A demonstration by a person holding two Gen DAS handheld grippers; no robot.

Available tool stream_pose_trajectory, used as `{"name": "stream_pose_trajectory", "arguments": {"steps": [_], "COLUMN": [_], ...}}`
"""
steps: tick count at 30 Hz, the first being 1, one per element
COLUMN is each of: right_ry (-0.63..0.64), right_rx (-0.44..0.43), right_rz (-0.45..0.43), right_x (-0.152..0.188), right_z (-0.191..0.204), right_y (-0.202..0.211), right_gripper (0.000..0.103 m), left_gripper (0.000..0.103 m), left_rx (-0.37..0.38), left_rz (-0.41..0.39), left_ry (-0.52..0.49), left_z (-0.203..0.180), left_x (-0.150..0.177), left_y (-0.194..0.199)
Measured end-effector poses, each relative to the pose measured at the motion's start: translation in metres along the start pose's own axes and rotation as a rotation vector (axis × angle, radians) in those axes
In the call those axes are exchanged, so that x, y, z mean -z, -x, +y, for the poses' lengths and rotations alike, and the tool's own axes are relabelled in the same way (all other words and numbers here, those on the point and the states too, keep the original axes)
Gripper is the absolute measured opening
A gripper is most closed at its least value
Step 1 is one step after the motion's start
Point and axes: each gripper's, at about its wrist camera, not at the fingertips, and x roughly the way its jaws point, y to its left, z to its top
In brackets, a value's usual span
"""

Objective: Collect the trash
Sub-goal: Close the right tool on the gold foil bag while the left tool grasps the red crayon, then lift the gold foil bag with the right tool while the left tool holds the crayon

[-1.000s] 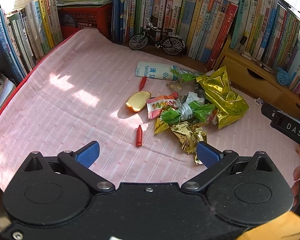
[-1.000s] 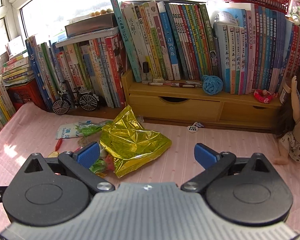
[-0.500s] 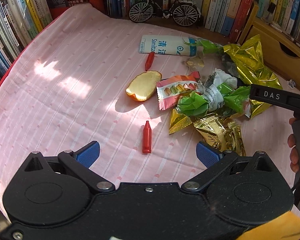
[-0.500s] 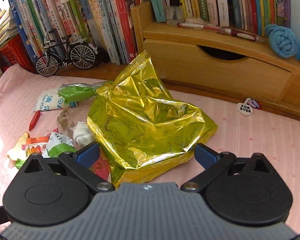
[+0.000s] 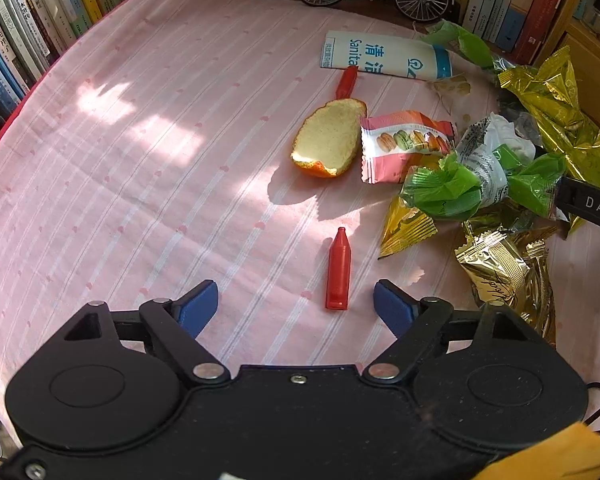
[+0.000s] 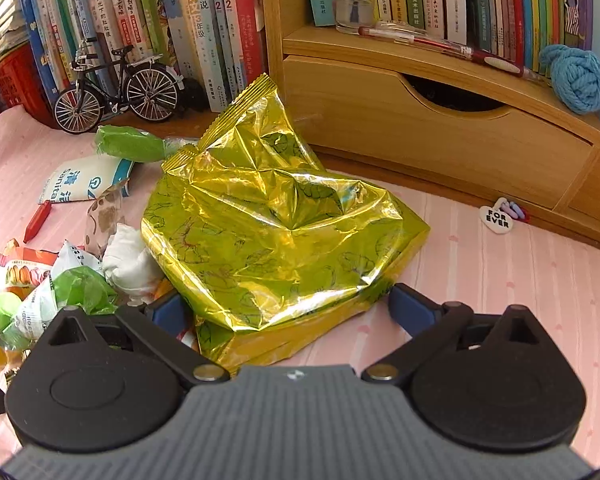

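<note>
The counter [image 5: 140,168] carries a pink cloth, and the trash lies together at one side of it, close to the shelf [image 6: 440,120]. The gold bag [image 6: 276,240] is the biggest piece. The right gripper [image 6: 280,308] has its jaws apart on both sides of the bag's near edge, not pressing yet, I think to take it first. The left gripper [image 5: 296,304] points down over the cloth; its jaws have just been closing a little but remain apart, with the red crayon [image 5: 338,270] between them, untouched. The peel [image 5: 328,144] lies further away
</note>
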Motion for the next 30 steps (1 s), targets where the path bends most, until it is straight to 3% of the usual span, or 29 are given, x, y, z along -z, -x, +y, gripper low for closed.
{"name": "stream_pose_trajectory", "arguments": {"steps": [2, 5, 11, 12, 15, 17, 20, 22, 25, 27, 28, 30], "right_ry": [0.025, -0.006, 0.001, 0.012, 0.034, 0.035, 0.029, 0.03, 0.044, 0.053, 0.057, 0.063], "right_rx": [0.0, -0.013, -0.065, -0.067, -0.078, -0.077, -0.072, -0.073, -0.069, -0.069, -0.068, -0.078], "right_rz": [0.009, 0.026, -0.01, -0.017, -0.042, -0.053, -0.08, -0.089, -0.092, -0.104, -0.11, -0.119], "right_x": [-0.001, -0.007, -0.008, -0.008, -0.009, -0.01, -0.009, -0.008, -0.006, -0.005, -0.006, -0.007], "right_z": [0.001, -0.004, -0.006, -0.005, -0.001, 0.0, 0.003, 0.003, 0.002, 0.003, 0.004, 0.005], "right_y": [0.0, 0.003, 0.025, 0.028, 0.036, 0.04, 0.047, 0.049, 0.055, 0.059, 0.059, 0.062], "right_gripper": [0.103, 0.101, 0.082, 0.08, 0.064, 0.044, 0.028, 0.024, 0.026, 0.035, 0.047, 0.055], "left_gripper": [0.081, 0.065, 0.041, 0.033, 0.014, 0.01, 0.01, 0.01, 0.01, 0.01, 0.01, 0.01], "left_rx": [0.004, 0.024, 0.048, 0.055, 0.071, 0.078, 0.084, 0.082, 0.081, 0.083, 0.085, 0.09], "left_rz": [-0.017, -0.039, -0.063, -0.069, -0.066, -0.067, -0.086, -0.102, -0.112, -0.115, -0.115, -0.115], "left_ry": [0.012, 0.006, -0.021, -0.017, -0.015, -0.016, -0.034, -0.056, -0.075, -0.078, -0.077, -0.073], "left_z": [0.001, -0.002, -0.009, -0.01, -0.011, -0.012, -0.014, -0.018, -0.021, -0.024, -0.024, -0.025], "left_x": [0.0, 0.0, -0.002, -0.003, -0.006, -0.008, -0.009, -0.01, -0.012, -0.013, -0.014, -0.014], "left_y": [0.001, 0.005, 0.007, 0.008, 0.009, 0.011, 0.018, 0.022, 0.027, 0.029, 0.03, 0.031]}}
